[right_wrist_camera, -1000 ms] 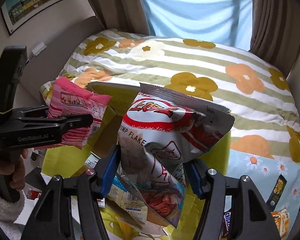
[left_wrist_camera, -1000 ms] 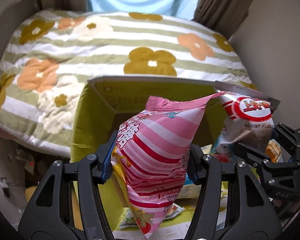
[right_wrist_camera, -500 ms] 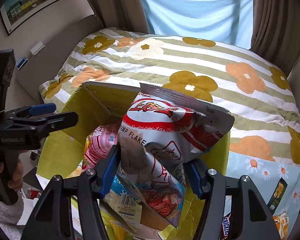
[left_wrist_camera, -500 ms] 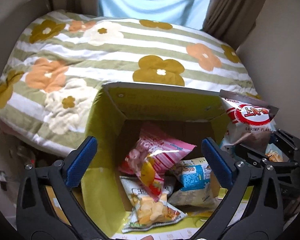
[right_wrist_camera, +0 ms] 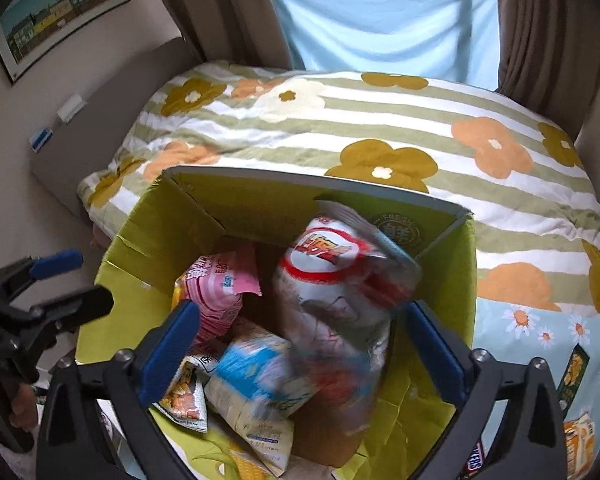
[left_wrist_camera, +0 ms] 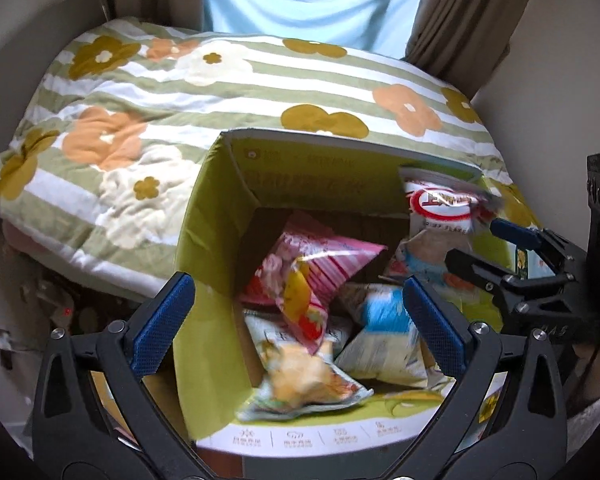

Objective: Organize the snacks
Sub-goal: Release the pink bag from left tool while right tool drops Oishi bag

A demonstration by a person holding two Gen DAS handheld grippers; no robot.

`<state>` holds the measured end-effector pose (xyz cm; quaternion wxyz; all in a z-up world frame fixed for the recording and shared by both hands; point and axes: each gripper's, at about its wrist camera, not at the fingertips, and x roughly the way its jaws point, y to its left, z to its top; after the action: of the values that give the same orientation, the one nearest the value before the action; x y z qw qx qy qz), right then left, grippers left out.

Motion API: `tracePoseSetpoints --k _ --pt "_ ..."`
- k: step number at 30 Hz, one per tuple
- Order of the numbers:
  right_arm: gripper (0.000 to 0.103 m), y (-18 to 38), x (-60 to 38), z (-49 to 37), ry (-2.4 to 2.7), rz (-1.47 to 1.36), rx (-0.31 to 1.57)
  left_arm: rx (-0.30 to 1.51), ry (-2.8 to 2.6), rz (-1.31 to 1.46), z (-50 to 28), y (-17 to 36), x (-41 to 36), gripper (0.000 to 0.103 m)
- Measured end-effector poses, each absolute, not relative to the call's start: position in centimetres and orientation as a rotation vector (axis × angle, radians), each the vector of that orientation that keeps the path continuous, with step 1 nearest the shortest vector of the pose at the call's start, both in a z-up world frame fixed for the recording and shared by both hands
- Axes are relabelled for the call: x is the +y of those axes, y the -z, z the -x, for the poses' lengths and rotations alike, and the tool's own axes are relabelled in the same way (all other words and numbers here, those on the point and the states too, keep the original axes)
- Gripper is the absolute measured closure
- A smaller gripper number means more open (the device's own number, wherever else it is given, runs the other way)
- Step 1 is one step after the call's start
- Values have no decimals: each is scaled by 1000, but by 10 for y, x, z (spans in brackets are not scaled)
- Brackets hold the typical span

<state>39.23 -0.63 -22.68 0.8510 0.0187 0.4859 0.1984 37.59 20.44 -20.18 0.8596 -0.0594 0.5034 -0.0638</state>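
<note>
- Our right tongs (right_wrist_camera: 300, 354) are opening; the white shrimp-flake bag (right_wrist_camera: 340, 276), red-ringed and blurred, sits between them, free of the pads, inside the green box (right_wrist_camera: 452, 280) on the bed (right_wrist_camera: 380, 120).
- Our left tongs (left_wrist_camera: 297, 322) stand spread above the pink striped bag (left_wrist_camera: 320, 256) lying in that box.

Bed with flowered striped quilt (right_wrist_camera: 380, 120), green cardboard box (right_wrist_camera: 466, 272); loose snack packets (right_wrist_camera: 578, 364)

A yellow-green box (right_wrist_camera: 147, 240) holds a pink-striped bag (left_wrist_camera: 320, 256), a blue-and-white packet (right_wrist_camera: 255, 368) and a white bag with a red ring (right_wrist_camera: 328, 256), against a green-and-white striped quilt (right_wrist_camera: 380, 120) with ochre and orange flowers.
</note>
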Motion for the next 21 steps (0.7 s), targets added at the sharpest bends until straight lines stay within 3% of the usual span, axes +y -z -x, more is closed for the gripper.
tracePoseSetpoints --k 21 --pt "1 162 -30 -326 -338 -65 923 970 208 97 -327 163 192 0"
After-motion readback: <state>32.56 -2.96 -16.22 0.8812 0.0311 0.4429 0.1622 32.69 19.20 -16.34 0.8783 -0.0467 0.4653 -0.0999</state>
